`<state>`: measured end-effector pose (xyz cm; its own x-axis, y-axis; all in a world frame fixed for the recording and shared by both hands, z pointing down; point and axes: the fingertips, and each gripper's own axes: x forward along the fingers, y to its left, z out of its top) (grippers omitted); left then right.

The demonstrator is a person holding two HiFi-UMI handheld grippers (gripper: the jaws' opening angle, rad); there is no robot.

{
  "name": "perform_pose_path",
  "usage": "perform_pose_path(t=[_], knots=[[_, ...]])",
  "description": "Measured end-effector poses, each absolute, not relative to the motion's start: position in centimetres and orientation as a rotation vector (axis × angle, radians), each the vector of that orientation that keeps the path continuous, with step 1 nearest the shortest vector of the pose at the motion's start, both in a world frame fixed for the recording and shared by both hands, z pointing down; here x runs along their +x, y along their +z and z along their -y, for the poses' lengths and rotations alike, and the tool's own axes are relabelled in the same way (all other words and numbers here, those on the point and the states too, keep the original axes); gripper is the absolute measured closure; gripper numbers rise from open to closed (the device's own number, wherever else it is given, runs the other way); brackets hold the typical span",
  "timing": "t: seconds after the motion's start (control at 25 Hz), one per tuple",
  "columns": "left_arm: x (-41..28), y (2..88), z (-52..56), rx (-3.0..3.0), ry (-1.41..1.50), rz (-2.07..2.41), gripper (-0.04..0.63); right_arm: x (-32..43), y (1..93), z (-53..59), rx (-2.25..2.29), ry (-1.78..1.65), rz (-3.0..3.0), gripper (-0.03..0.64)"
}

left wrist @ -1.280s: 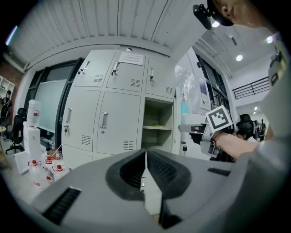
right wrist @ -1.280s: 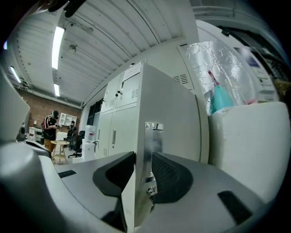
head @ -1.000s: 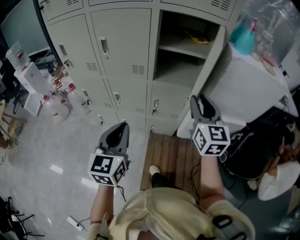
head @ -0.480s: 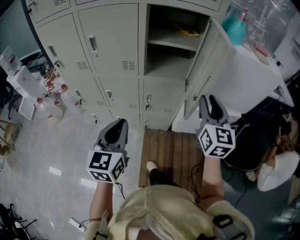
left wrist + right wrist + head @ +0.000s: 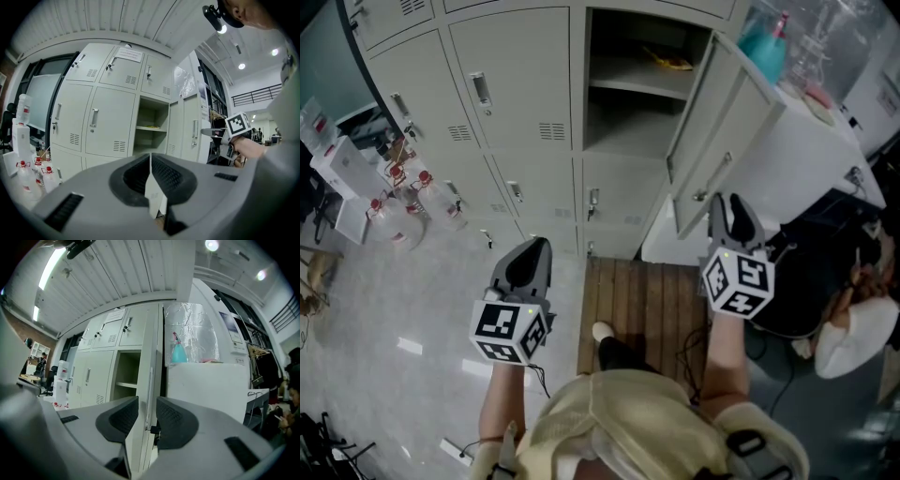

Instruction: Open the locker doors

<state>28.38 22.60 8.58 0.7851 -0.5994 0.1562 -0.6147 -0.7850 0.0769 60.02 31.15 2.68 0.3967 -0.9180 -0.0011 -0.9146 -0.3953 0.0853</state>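
Fingers of the right gripper (image 5: pixel 146 404) clamp the open locker door (image 5: pixel 153 348) at frame centre. Those of the left gripper (image 5: pixel 150 159) press together, empty.

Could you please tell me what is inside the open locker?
The open locker holds one shelf with a small yellow thing lying on it. Below the shelf it looks bare. Its door hides part of the right side.

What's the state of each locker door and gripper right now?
Open locker door: swung out, shelf inside exposed.
Middle locker door: closed.
Lower locker door: closed.
Left gripper: shut, nothing held.
Right gripper: jaws apart, open locker door's edge between them; contact unclear.
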Motion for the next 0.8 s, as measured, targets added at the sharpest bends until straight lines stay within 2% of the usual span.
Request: perform_pose_path(t=[0.4, 0.8], knots=[[27.4, 8.5, -22.9, 2.837, 0.177, 0.992, 0.592, 56.6, 0.8, -31.7, 2.518, -0.130, 1.778, 0.502], [24.3, 9.1, -22.5, 2.770, 0.157, 1.079, 0.592, 48.1, 2.7, -27.7, 2.273, -0.067, 2.047, 0.502]])
